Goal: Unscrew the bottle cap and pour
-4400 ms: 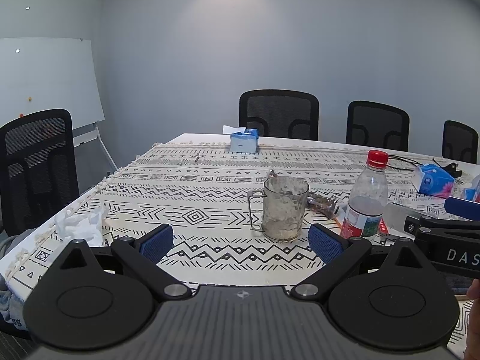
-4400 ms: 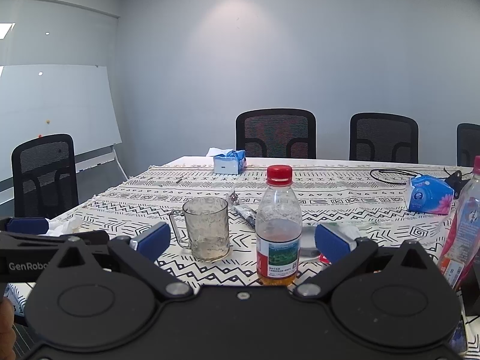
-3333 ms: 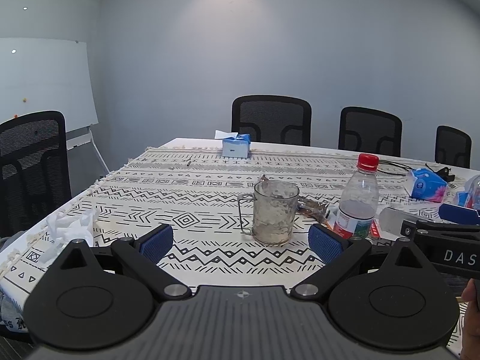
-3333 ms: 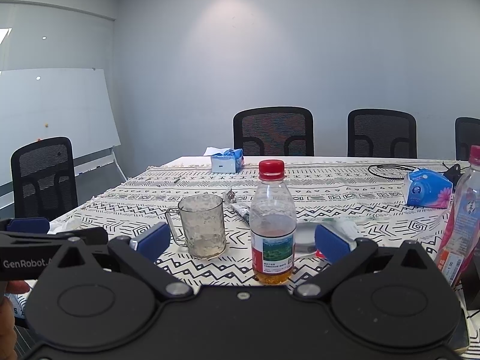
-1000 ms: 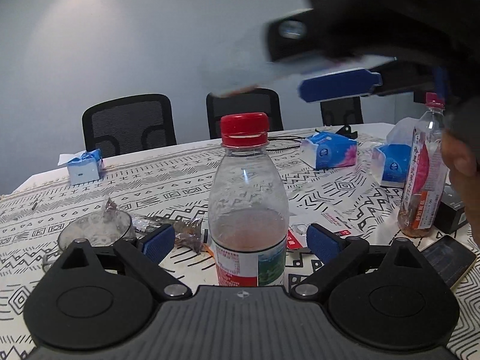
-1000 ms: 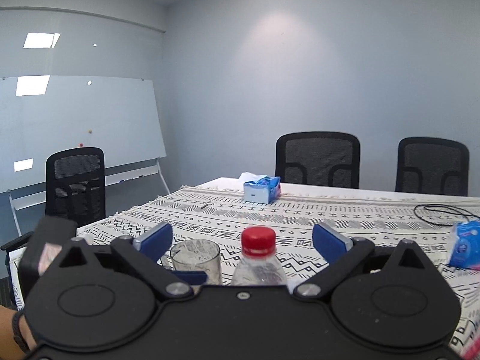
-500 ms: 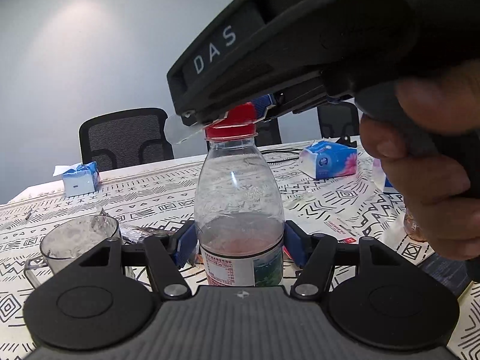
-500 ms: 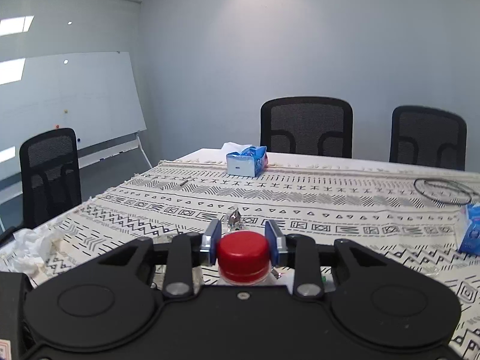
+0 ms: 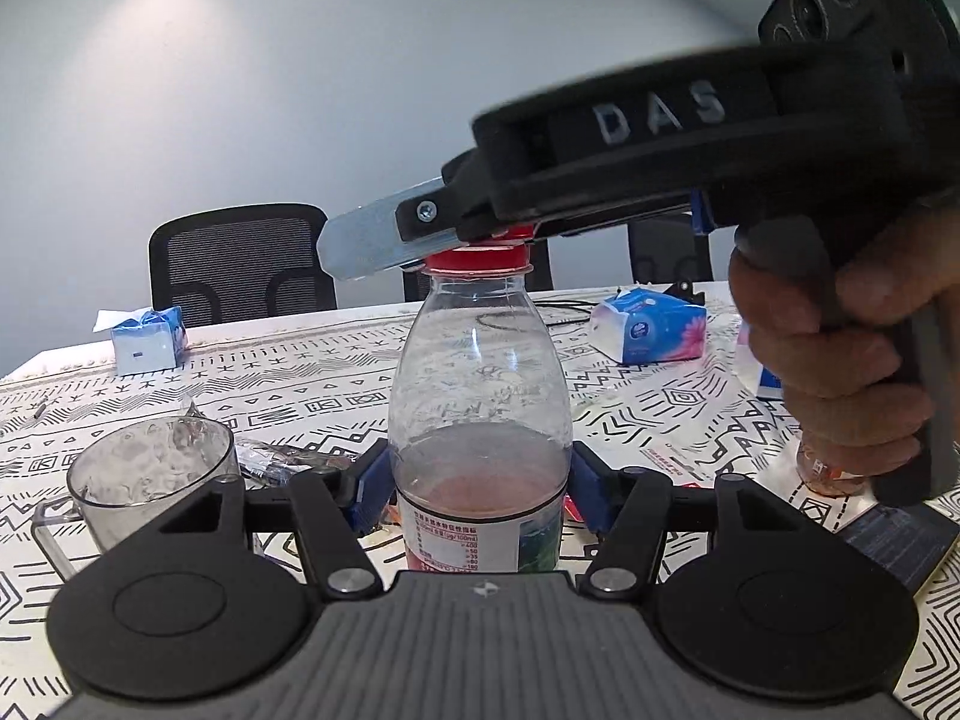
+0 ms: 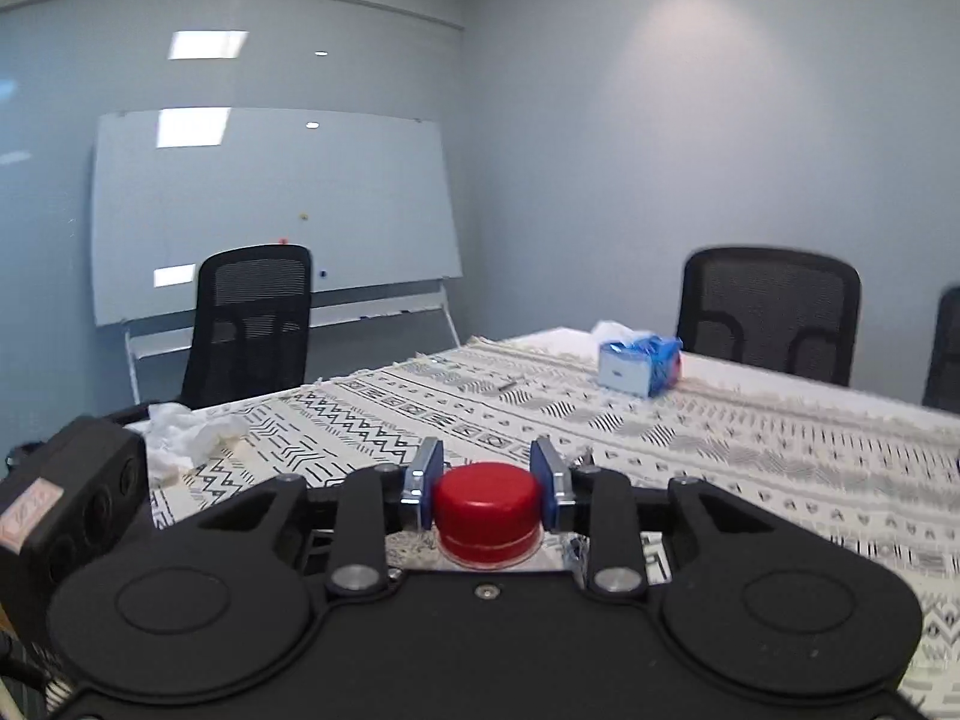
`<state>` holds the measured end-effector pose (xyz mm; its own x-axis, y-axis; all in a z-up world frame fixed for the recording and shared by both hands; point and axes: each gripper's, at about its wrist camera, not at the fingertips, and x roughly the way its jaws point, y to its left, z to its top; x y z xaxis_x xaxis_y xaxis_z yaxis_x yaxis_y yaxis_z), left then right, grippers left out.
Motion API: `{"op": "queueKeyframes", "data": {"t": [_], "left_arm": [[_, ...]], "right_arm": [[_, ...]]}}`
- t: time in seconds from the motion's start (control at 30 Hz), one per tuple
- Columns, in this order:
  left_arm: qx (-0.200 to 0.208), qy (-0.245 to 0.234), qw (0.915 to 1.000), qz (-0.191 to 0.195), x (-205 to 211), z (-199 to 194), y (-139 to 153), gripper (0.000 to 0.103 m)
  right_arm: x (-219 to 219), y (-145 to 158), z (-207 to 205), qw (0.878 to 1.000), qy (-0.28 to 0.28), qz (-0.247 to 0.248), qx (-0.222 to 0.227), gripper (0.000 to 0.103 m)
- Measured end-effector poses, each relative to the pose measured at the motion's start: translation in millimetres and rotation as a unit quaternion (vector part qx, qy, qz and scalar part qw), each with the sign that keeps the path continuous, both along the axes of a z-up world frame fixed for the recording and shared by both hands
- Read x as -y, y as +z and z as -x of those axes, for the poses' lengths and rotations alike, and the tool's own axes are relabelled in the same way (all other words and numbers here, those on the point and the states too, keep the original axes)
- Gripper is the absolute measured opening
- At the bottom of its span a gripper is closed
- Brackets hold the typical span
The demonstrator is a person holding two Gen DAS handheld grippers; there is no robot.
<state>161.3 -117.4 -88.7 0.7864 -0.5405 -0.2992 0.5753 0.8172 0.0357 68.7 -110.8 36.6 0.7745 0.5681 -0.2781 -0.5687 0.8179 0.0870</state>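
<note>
A clear plastic bottle with a little pinkish liquid stands upright on the patterned tablecloth. My left gripper is shut on its lower body, blue pads on both sides. The bottle's red cap sits between the blue pads of my right gripper, which is shut on it from above; the cap's lower edge also shows in the left wrist view under the right gripper's body. An empty clear mug stands to the bottle's left.
Blue tissue packs lie on the table. A second bottle stands at right behind the hand. Crumpled paper lies at the table's left edge. Black chairs and a whiteboard stand around.
Both grippers moved in and shut, the left on the bottle's body, the right on the cap. Since half a second ago the right gripper has turned to the left around the cap.
</note>
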Motion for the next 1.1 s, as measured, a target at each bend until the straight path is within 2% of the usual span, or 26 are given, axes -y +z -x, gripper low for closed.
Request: {"op": "queueKeyframes", "data": {"t": [0.07,0.1,0.13,0.27,0.3,0.33,0.47,0.57,0.67,0.8,0.9,0.93,1.0,1.1], "left_arm": [[0.002,0.005,1.0000,-0.002,2.2,1.4,-0.1,0.058],[0.003,0.007,1.0000,-0.003,3.3,2.4,0.0,0.058],[0.005,0.010,0.9999,-0.003,4.5,2.8,-0.3,0.058],[0.010,0.022,0.9997,-0.005,8.5,5.8,-0.8,0.059],[0.011,0.024,0.9996,-0.006,9.5,6.4,-0.9,0.059],[0.013,0.026,0.9996,-0.006,10.1,7.1,-1.0,0.059],[0.011,0.017,0.9998,-0.002,7.8,7.6,-0.4,0.059],[0.005,0.007,1.0000,0.003,3.9,4.5,0.4,0.058],[0.002,0.000,1.0000,0.005,2.1,2.6,0.6,0.058],[0.007,-0.002,1.0000,0.002,4.3,3.8,-1.3,0.059],[0.008,0.002,1.0000,0.002,5.5,2.6,-2.0,0.059],[0.008,0.002,1.0000,0.003,5.8,2.3,-2.4,0.059],[0.009,0.003,0.9999,0.003,6.2,2.2,-2.8,0.059],[0.012,0.004,0.9999,0.003,7.9,3.1,-3.4,0.059]], "right_arm": [[-4.2,2.9,3.1,0.999,-0.044,-0.004,-0.010,0.042],[-6.5,4.4,5.2,0.997,-0.069,-0.005,-0.015,0.049],[-8.8,4.8,6.9,0.996,-0.090,-0.005,-0.018,0.049],[-19.8,3.2,15.4,0.988,-0.152,0.003,-0.007,0.048],[-23.2,2.4,17.9,0.987,-0.161,0.007,-0.001,0.041],[-25.7,1.7,19.5,0.987,-0.162,0.009,0.004,0.033],[-24.8,-1.9,18.0,0.990,-0.143,0.015,0.015,0.033],[-15.1,-3.9,14.0,0.995,-0.095,0.021,0.028,0.033],[2.3,-5.4,3.8,0.999,-0.024,0.010,0.033,0.034],[24.5,-8.2,-11.5,0.999,0.040,-0.029,0.021,0.034],[25.5,-7.2,-11.5,0.999,0.027,-0.041,0.006,0.040],[23.1,-6.4,-9.9,0.999,0.011,-0.039,0.002,0.050],[16.6,-4.7,-1.7,0.999,-0.025,-0.027,0.012,0.057],[12.6,-3.0,8.0,0.998,-0.054,-0.026,0.020,0.058]]}}
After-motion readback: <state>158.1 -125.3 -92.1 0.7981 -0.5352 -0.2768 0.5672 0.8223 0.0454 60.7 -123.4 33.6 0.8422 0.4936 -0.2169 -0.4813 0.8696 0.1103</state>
